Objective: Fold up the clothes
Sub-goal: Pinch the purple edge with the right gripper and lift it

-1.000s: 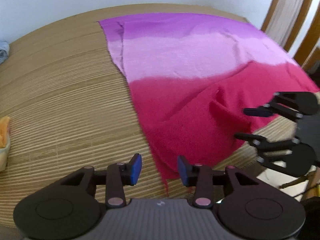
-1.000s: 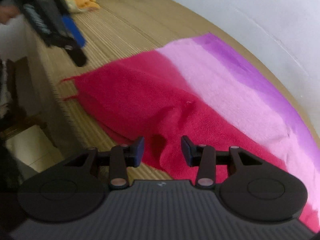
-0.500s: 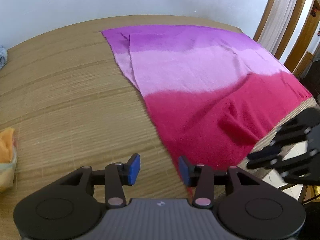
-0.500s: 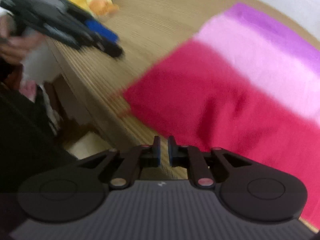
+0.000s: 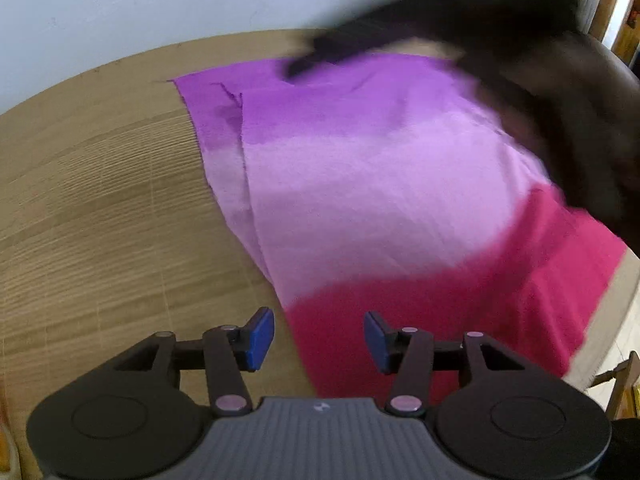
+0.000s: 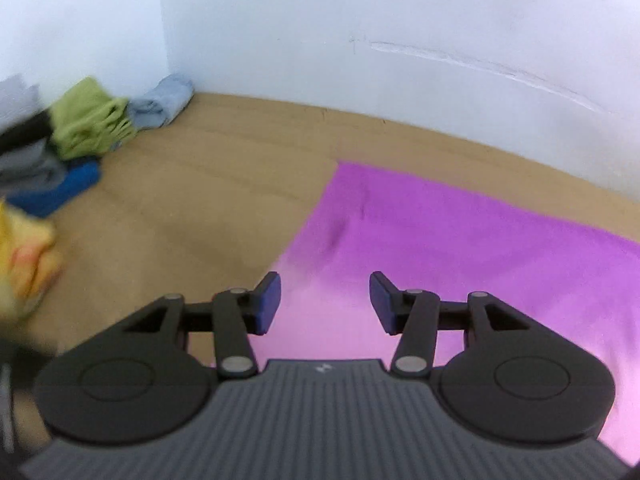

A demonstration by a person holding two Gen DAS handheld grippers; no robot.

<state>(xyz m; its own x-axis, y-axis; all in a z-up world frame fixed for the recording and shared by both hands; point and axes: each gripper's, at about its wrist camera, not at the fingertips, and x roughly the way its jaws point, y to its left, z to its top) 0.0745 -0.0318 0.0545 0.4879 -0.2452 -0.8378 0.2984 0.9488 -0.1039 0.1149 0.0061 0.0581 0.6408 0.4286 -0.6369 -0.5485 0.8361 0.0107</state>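
Observation:
A cloth (image 5: 380, 184) banded purple, pale pink and crimson lies spread flat on the wooden table (image 5: 100, 208). My left gripper (image 5: 319, 338) hovers over the cloth's near left edge where pink meets crimson; its jaws are opening and nothing is between them. In the right wrist view the same cloth (image 6: 460, 240) shows its purple and pink bands. My right gripper (image 6: 325, 300) hangs above the pink band near the cloth's left edge, jaws opening, empty. A dark blurred shape, the right gripper and arm (image 5: 500, 40), sweeps across the far right of the left wrist view.
A pile of folded clothes sits at the table's far left by the wall corner: green (image 6: 88, 120), light blue (image 6: 160, 104), blue (image 6: 56, 192), grey (image 6: 28, 164), and yellow (image 6: 24, 256). White wall behind. The table edge (image 5: 600, 320) drops off at right.
My right gripper shut, then opened, and swung from the cloth's crimson near edge up toward the purple far end. The left gripper shifted along the cloth's left edge, opening slightly.

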